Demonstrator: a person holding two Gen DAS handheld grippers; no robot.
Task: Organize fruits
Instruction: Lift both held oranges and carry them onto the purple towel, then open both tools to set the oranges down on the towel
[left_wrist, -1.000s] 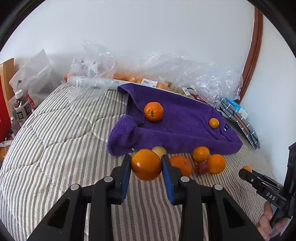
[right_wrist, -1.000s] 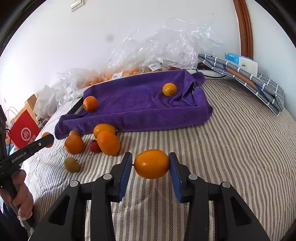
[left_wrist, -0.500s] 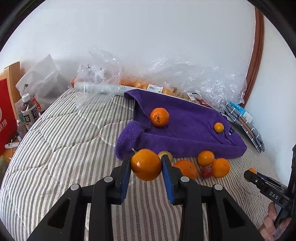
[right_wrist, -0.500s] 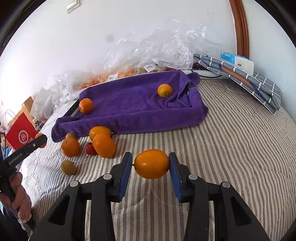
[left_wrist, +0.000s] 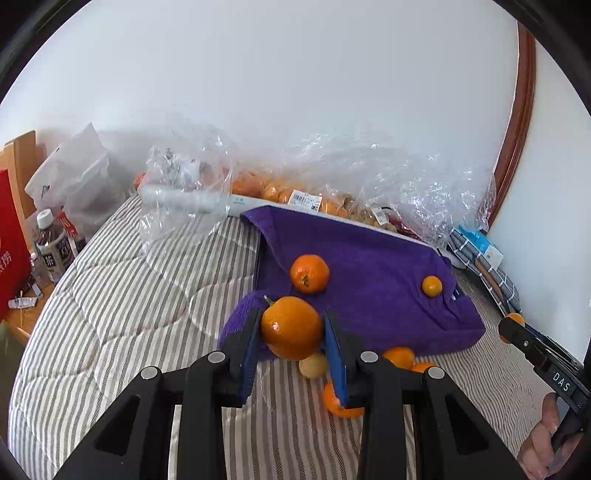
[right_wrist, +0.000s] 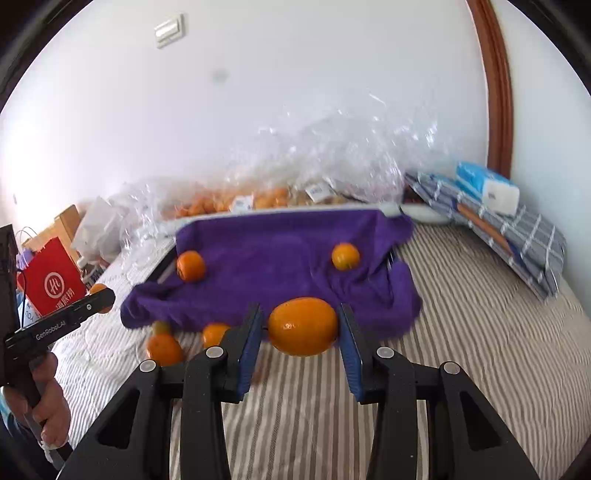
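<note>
two small oranges (left_wrist: 308, 273) (left_wrist: 431, 286) sit apart on a purple towel (left_wrist: 369, 258) on the striped bed (left_wrist: 129, 295), loose fruit (right_wrist: 164, 349) along its near edge. left gripper (left_wrist: 291, 334) clamps a round orange (left_wrist: 291, 326) above that edge. right gripper (right_wrist: 301, 326) clamps an oval orange (right_wrist: 302, 326). only the right view shows a wall switch (right_wrist: 169, 30).

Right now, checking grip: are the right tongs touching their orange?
Touching: the right wrist view shows the tongs pressed against both sides of the orange.
</note>
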